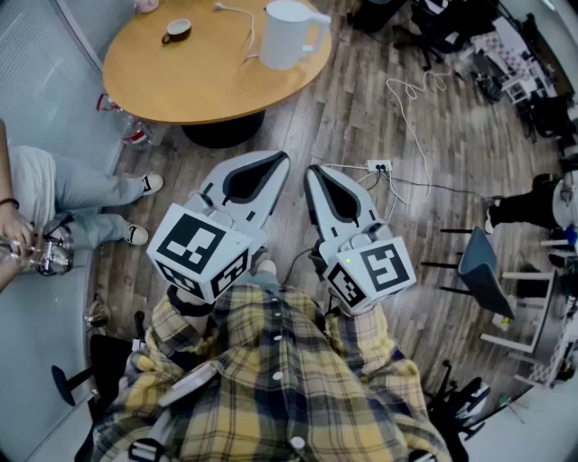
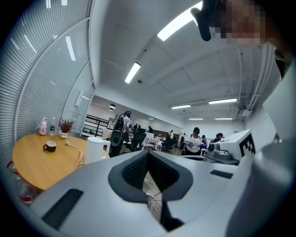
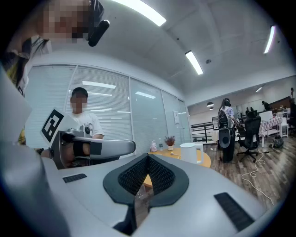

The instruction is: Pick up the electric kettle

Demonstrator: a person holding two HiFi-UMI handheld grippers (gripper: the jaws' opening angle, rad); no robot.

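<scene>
I'm carrying the left gripper (image 1: 271, 162) and right gripper (image 1: 318, 173) closed and empty. I'm judging the right should open wide before meeting the electric kettle (image 1: 287, 34) handle (image 1: 318, 27) level.

The white, smooth-sided cylindrical electric kettle (image 1: 287, 36) stands upright on the round light-wood bench (image 1: 181, 81), close to the bench's rim on the side seen at the right in the head view. Its white loop handle is turned outward toward that rim. Its body is plain, its top looks closed, and a thin white cord (image 1: 250, 32) lies curved on the bench top just beside it, on the side away from the handle. In both gripper views it shows small and far off, upright near the bench's edge.
</scene>
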